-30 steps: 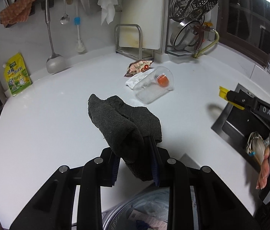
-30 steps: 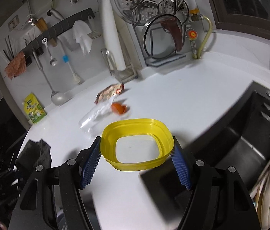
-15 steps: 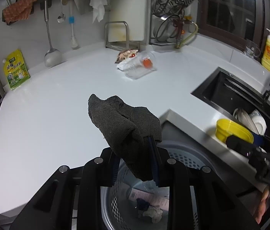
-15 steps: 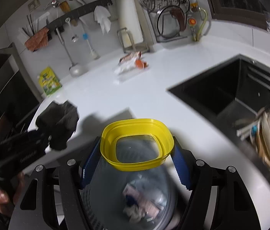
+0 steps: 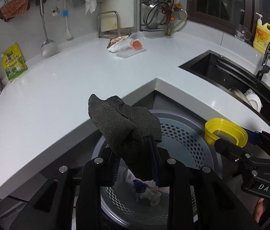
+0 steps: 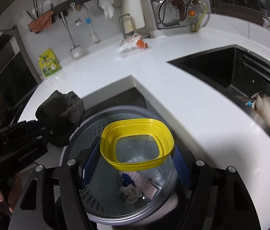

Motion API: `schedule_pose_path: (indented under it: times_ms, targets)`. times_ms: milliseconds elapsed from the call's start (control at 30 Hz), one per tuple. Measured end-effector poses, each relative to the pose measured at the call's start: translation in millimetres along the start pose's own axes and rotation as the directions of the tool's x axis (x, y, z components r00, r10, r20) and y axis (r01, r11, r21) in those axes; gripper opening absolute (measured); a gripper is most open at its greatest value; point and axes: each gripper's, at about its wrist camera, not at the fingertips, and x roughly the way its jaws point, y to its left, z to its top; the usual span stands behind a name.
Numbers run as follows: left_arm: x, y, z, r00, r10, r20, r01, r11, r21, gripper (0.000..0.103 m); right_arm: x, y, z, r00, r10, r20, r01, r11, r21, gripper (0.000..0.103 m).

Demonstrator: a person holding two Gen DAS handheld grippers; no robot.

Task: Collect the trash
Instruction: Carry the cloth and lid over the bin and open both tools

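While both grippers hang over the round, perforated grey trash basket (image 5: 182, 134) tucked in the inner corner of the white countertop (image 5: 58, 88), each carries a piece of trash. The left gripper (image 5: 135, 164) is clenched on a dark, nubbly cloth rag (image 5: 123, 126), a crumpled, soft wad whose long axis runs up and away from the blue ribbed pads, its free end rising toward the counter while a short tail droops between the fingers into the basket's mouth. The right gripper (image 6: 135, 164) grasps a clear plastic tub with a yellow rim (image 6: 137, 143), a rounded-rectangle container pinched by its side walls; its open mouth faces up and slightly away, its wider side spanning from pad to pad, directly above the basket. Inside the basket lie a crumpled grey tissue (image 6: 131, 192), a printed paper slip (image 6: 144, 184) and a blue scrap (image 6: 126, 178). Far back on the counter rest a toppled clear plastic cup (image 5: 129, 46) with something orange inside and a snack wrapper (image 5: 116, 39).
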Motion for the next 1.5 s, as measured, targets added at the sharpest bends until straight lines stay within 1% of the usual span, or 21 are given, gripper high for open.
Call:
schedule_pose_path:
  times_ms: [267,633,933,1300,1500]
  targets:
    - [18.3,2.7,-23.1,0.997,0.014,-0.077,-0.014,1.000,0.000,0.027,17.5,8.8,-19.3,0.998,-0.032,-0.048,0.031,0.999,-0.023,0.068]
    - [37.2,7.5,-35.2,0.990,0.007,-0.141,-0.007,1.000,0.000,0.028,41.6,12.0,-31.8,0.994,-0.037,-0.104,0.034,0.999,-0.036,0.068]
    - [47.0,10.4,-39.9,0.985,0.007,-0.171,-0.008,1.000,-0.005,0.028,57.9,12.2,-36.3,0.989,-0.030,-0.144,0.025,0.999,-0.034,0.068]
    - [53.3,15.5,-43.4,0.981,0.006,-0.194,-0.008,1.000,-0.011,0.031,61.9,9.9,-36.9,0.987,-0.030,-0.157,0.027,0.999,-0.023,0.068]
    - [52.1,16.8,-42.9,0.982,0.009,-0.188,-0.011,1.000,-0.012,0.031,61.9,8.9,-37.1,0.987,-0.031,-0.156,0.028,0.999,-0.019,0.068]
